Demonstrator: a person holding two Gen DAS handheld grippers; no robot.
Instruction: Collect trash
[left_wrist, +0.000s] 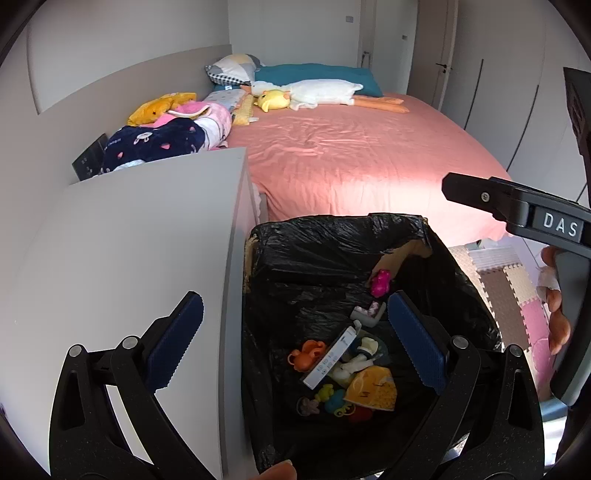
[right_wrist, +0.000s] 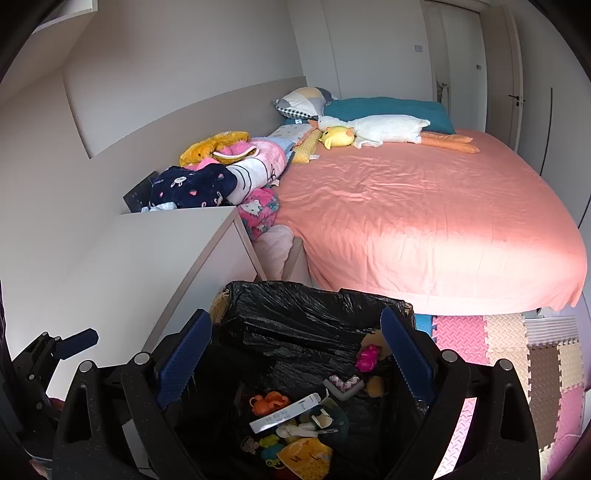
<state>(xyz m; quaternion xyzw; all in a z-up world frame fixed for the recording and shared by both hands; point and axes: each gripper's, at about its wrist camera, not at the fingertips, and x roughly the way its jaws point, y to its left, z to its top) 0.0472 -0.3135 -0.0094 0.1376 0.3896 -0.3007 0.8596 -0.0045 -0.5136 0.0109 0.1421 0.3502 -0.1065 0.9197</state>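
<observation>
The bed (right_wrist: 424, 206), with its salmon-pink sheet, fills the far half of both views; its right edge is cut off by the round frame. On it lie one long white plush goose (right_wrist: 373, 127), one small yellow plush (right_wrist: 336, 136), one teal pillow (right_wrist: 388, 109) and one patchwork pillow (right_wrist: 303, 98). A heap of soft clothes and blankets (right_wrist: 221, 173) is on the far left of the bed, and how many pieces it has is hard to tell.

The white desk (left_wrist: 129, 258) stands on the left, near the bed. Just to its right is the bin (left_wrist: 332, 240), lined with a black bag. In it lies the trash (left_wrist: 343, 369): one white flat box, one orange toy, one pink toy, one yellow printed bag and several small coloured pieces that are too tangled to count. The near wall of the bin is hidden by the tools.

Foam floor mats (right_wrist: 517, 343) in pink, beige and brown cover the floor on the right.

The left gripper (left_wrist: 295, 336) has its fingers wide apart and empty, above the bin and the desk edge. The right gripper (right_wrist: 295, 354) also has its fingers spread, nothing between them, over the bin.
</observation>
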